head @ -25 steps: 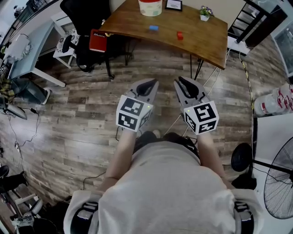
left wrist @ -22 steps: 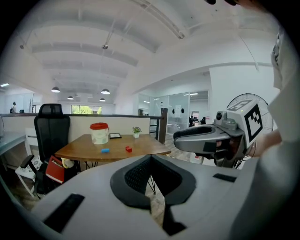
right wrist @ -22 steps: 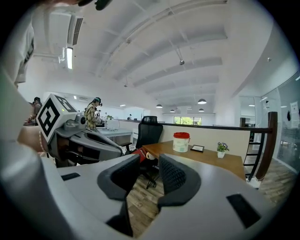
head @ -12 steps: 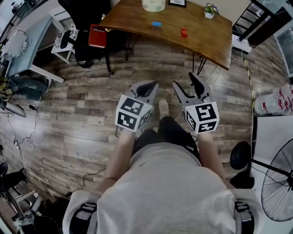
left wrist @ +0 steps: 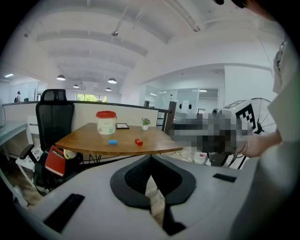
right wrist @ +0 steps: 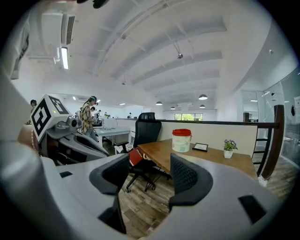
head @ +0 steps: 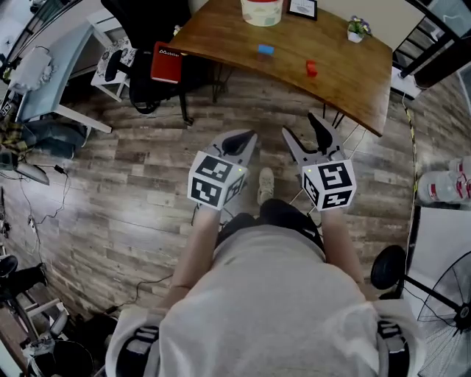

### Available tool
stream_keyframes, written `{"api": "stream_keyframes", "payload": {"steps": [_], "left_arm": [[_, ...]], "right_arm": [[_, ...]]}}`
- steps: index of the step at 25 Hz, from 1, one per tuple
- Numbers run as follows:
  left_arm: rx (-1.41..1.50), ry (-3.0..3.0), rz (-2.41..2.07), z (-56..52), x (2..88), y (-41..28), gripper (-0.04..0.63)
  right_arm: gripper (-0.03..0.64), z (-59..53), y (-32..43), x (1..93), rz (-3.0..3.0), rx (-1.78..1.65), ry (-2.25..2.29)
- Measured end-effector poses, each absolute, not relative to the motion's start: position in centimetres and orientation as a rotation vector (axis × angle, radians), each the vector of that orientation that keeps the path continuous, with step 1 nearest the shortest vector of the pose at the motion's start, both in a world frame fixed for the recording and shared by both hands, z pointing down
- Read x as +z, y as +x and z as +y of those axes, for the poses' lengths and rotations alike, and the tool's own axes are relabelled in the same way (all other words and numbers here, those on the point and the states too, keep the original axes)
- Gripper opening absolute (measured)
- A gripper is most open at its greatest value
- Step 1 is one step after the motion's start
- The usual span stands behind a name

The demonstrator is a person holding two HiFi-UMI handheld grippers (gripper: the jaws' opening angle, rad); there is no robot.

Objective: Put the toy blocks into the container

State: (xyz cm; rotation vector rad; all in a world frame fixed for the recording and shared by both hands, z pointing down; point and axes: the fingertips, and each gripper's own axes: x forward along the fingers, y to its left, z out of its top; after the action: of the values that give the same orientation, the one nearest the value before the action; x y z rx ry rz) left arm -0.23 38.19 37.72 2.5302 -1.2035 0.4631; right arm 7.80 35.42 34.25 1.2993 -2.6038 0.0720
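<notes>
Wood-plank floor under an open office, curved wooden desk ahead at the top of the head view; both toy blocks sat on the desktop, outside the container, well apart from both grippers; blue block lay flat, long axis roughly across the head view, parallel to the desk's near edge, just on the near side of the container; red block sat to its right, apart from it, too small and squat to read a long axis; container was a white bucket with a red top, upright near the desk's far edge; contents not visible in any view; picture frame just right of it, small potted plant further right; black office chair at the desk's left end with a red book against it; left gripper held over the floor, pointing toward the desk, jaws together, nothing between them; right gripper beside it, also aimed at the desk, jaws just been opening and standing wide apart, nothing between them, only floor and chair seen through the gap; person's shoe on the floor between the two grippers.
</notes>
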Motion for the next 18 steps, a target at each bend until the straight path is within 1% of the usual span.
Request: {"api": "stream_keyframes", "payload": {"steps": [12, 18], "left_arm": [[0.474, 2.497, -1.258, 25.6, 36.8, -0.9, 0.015], [0.445, 2.454, -1.293, 21.7, 37.1, -0.5, 0.015]], "right_arm": [[0.268, 21.9, 7.6, 33.0, -2.649, 0.049, 1.283], [0.272, 18.0, 7.6, 33.7, -2.659, 0.060, 1.211]]}}
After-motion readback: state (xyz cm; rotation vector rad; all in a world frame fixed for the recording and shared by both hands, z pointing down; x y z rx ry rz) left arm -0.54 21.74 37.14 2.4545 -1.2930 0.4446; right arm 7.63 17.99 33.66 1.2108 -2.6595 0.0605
